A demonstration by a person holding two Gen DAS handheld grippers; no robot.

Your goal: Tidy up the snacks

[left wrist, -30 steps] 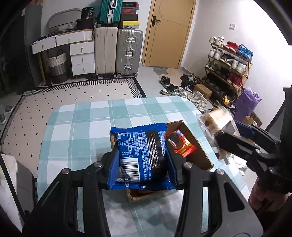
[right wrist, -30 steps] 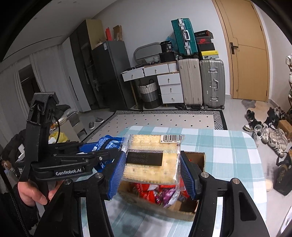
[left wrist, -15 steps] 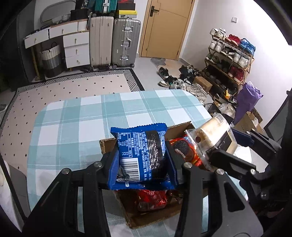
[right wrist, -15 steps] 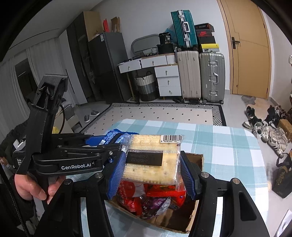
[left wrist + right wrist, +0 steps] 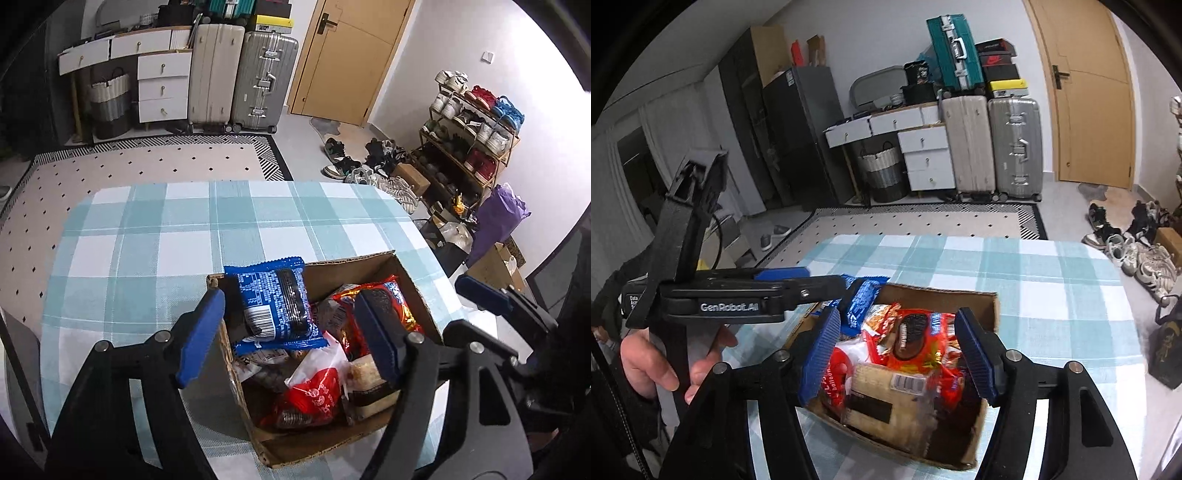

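Our left fingers [image 5: 201, 328] are spreading apart, and the blue biscuit packet [image 5: 275, 308] between them lies free of both pads, resting on the heap in the cardboard box [image 5: 417, 284]. Our right fingers [image 5: 975, 354] are parting as well; the pale wafer pack [image 5: 882, 402] lies below and between them, touching neither pad, and looks blurred, so we judge it is just dropping or settling. Both grippers, left gripper [image 5: 288, 339] and right gripper [image 5: 899, 352], hang over the open box, which suits letting the snacks fall straight in rather than setting them down on the counter [image 5: 177, 236].

The box sits at the near right part of the counter, flaps open. Inside we see a loose pile: the blue packet at the far left corner, a red chocolate-biscuit packet [image 5: 916, 343] toward the far side, a red-and-white bag [image 5: 317, 391] nearer us, and the wafer pack at the near right. Other wrappers lie under these; we cannot tell what they are.

A hand [image 5: 653, 365] grips the left tool's handle beside the box. The checked cloth around the box carries no other snacks that we can see.
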